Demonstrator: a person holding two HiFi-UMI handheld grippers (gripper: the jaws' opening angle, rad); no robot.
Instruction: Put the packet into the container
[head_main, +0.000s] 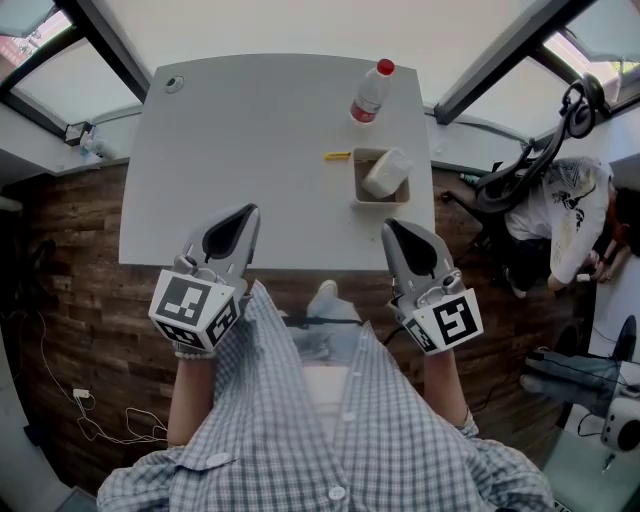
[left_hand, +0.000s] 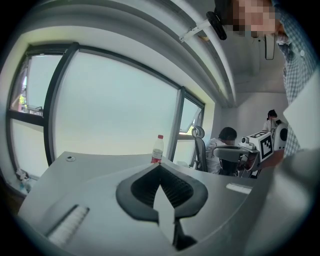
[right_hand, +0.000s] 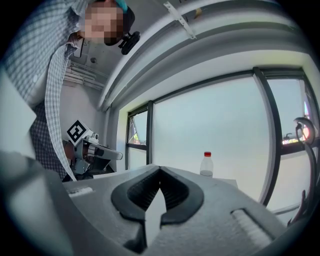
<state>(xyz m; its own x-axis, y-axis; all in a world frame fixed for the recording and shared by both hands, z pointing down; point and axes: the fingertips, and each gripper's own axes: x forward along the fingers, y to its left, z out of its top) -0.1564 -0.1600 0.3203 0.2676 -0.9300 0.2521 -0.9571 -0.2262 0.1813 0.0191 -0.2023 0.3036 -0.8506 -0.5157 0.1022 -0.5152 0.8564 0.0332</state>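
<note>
The small yellow item (head_main: 338, 156) beside the container (head_main: 378, 203) is too small to be identified. The container's floor is largely covered by the packet (head_main: 386, 172). The seated person (head_main: 560, 215) is cut by the picture's right edge.

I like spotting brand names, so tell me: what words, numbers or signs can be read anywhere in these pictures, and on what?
No text can be read.
Red label on the bottle: print too small to read.
Marker cubes on the left gripper and right gripper: black-and-white square patterns, no letters.
The packet in the container: no print visible.
</note>
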